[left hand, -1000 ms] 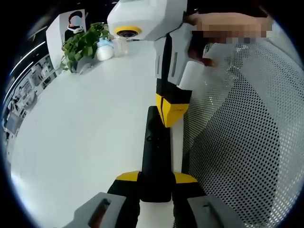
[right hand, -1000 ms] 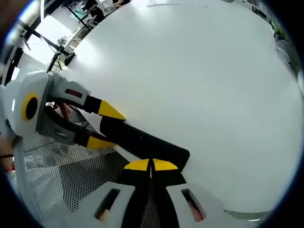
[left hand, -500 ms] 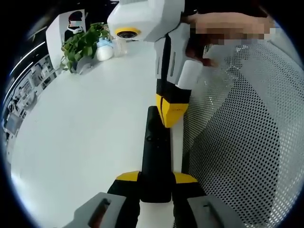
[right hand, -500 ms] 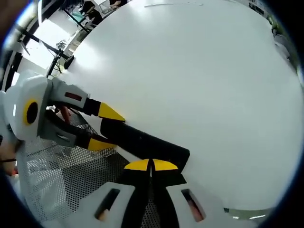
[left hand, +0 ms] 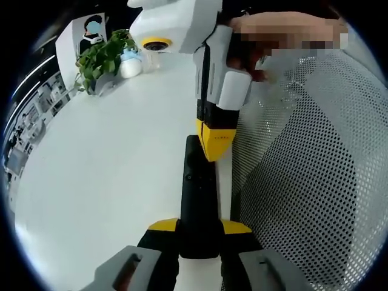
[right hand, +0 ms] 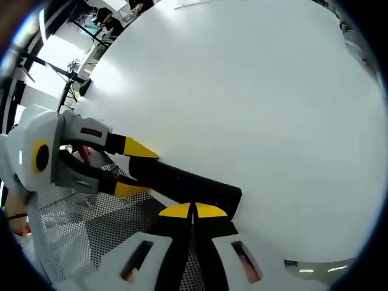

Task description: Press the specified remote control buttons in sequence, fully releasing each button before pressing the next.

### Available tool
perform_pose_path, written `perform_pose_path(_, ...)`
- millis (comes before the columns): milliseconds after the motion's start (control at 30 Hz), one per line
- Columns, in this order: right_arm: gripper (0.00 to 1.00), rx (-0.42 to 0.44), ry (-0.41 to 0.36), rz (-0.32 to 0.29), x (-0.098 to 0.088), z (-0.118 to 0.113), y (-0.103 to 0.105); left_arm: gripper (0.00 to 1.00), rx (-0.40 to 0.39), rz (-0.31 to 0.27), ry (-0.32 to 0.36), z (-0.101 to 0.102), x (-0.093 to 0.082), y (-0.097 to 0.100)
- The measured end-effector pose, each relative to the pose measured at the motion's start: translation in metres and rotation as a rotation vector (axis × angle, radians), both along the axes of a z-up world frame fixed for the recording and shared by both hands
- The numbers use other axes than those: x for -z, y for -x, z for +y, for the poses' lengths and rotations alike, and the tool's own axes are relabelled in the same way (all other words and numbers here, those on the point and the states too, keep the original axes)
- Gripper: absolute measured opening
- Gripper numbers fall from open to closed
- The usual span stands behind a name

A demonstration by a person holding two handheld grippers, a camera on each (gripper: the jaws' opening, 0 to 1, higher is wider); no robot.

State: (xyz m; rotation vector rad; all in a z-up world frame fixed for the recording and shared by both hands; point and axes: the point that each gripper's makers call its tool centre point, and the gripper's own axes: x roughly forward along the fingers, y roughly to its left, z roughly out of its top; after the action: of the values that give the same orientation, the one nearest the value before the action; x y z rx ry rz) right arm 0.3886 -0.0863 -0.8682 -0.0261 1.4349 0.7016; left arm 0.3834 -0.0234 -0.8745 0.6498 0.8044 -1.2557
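A big white table (left hand: pixel 103 170) lies under us, with a potted plant (left hand: pixel 100 57) at its far edge. Our left gripper (left hand: pixel 200 233) pinches the near end of the black remote control (left hand: pixel 199 194). Our right gripper (right hand: pixel 193 211), tips pressed together, touches the far end. We should push one button gently, then lift fully off.

The left gripper (left hand: pixel 199 229) clamps the near end of a black remote control (left hand: pixel 198 194), which lies lengthwise on the white table (left hand: pixel 97 170). The right gripper (left hand: pixel 215 142) comes down from above (jaws together), its yellow tips touching the remote's far end. A perforated mesh chair back (left hand: pixel 309 176) stands at right, a potted plant (left hand: pixel 103 57) far left
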Motion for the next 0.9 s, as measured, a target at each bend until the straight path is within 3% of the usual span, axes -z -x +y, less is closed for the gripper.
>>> perform_pose_path(267, 0.0, 0.014, -0.024, -0.028, -0.0044, 0.0036, -0.0061, 0.24, 0.015, -0.001, -0.001, -0.0009, 0.0, 0.0014)
perform_pose_path(400, 0.0, -0.007, -0.016, -0.067, -0.0055, 0.0055, -0.0097, 0.24, 0.018, -0.001, -0.001, -0.0011, 0.0, 0.0016)
perform_pose_path(500, 0.0, -0.041, 0.023, -0.059, 0.0001, 0.002, -0.0058, 0.24, 0.017, -0.001, -0.001, -0.0012, -0.0002, 0.0016)
perform_pose_path(900, 0.0, -0.048, 0.02, -0.101, 0.0, 0.0038, -0.008, 0.24, 0.026, -0.002, -0.007, -0.0019, -0.0003, 0.0014)
